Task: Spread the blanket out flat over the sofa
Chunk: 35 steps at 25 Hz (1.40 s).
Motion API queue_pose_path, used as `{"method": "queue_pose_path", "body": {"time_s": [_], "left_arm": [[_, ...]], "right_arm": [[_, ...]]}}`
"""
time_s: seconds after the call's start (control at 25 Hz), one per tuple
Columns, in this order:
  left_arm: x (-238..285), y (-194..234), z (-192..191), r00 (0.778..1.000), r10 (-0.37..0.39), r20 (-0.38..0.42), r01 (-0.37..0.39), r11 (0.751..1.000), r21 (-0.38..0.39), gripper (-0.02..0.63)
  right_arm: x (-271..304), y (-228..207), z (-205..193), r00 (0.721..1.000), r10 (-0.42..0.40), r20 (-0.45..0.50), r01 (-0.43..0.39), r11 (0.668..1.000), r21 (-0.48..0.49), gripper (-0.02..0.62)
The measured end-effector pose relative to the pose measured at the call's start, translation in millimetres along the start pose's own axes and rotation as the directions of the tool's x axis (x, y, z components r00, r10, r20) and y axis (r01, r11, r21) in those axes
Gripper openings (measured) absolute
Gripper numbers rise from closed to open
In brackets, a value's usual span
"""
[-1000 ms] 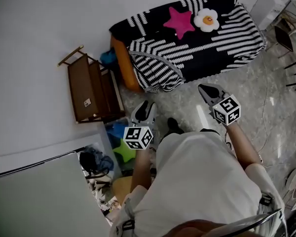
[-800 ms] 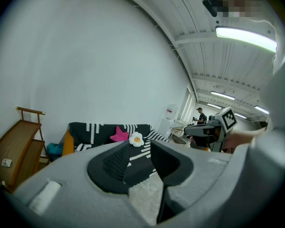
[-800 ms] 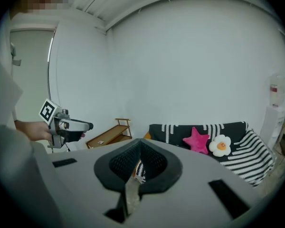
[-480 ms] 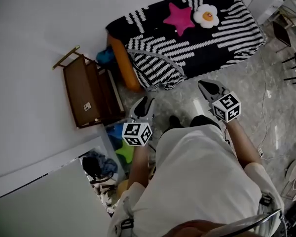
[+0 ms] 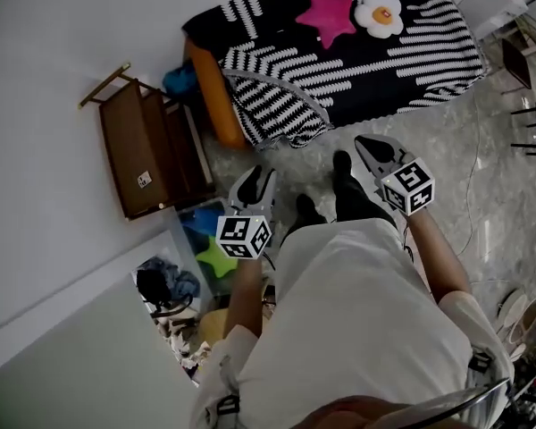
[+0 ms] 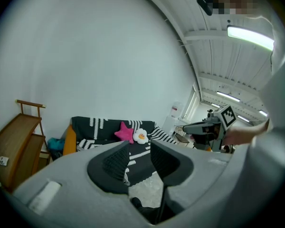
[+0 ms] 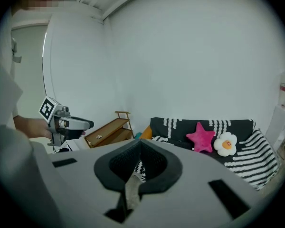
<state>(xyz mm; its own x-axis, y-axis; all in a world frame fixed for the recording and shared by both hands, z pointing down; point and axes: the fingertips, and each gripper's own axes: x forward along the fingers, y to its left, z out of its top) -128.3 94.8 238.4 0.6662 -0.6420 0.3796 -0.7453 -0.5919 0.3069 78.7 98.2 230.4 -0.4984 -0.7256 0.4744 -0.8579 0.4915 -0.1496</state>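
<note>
Since neither has reached the sofa (image 5: 211, 96) and its blanket (image 5: 339, 70) yet, left gripper (image 5: 260, 174) hangs open, right gripper (image 5: 366, 143) pinched shut, empty.

The person (image 5: 357, 311) wears a white shirt (image 5: 339, 365) and, apparently, black trousers (image 5: 353, 206).

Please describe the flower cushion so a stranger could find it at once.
Against the white wall stands an orange sofa under a black-and-white striped blanket. Two cushions lie on it; yours is the white flower with an orange centre, beside the pink star.
</note>
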Motion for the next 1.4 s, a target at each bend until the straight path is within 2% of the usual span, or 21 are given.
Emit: {"method": "queue_pose_path", "body": {"time_s": [0.16,0.44,0.88,1.08,1.4], "left_arm": [[30.8,9.2,3.0,0.999,0.04,-0.007,-0.04,0.999,-0.012,0.144],[91.9,15.9,-6.5,0.991,0.121,-0.059,-0.126,0.988,-0.088,0.144],[202.7,23.4,-39.7,0.977,0.172,-0.128,-0.188,0.974,-0.124,0.144],[253.0,31.6,-66.8,0.97,0.182,-0.16,-0.206,0.968,-0.145,0.144],[334.0,42.8,-137.9,0.952,0.177,-0.248,-0.221,0.962,-0.162,0.144]], "right_arm": [[26.0,-26.6,-1.3,0.998,0.047,-0.03,-0.046,0.999,0.014,0.003],[71.7,-86.3,-7.5,0.983,0.142,-0.115,-0.139,0.99,0.03,0.003],[131.2,-170.5,-43.5,0.943,0.252,-0.218,-0.251,0.967,0.029,0.003],[159.0,-204.3,-69.2,0.929,0.275,-0.248,-0.271,0.961,0.05,0.003],[190.1,-256.4,-135.0,0.916,0.275,-0.292,-0.253,0.961,0.111,0.003]]}}
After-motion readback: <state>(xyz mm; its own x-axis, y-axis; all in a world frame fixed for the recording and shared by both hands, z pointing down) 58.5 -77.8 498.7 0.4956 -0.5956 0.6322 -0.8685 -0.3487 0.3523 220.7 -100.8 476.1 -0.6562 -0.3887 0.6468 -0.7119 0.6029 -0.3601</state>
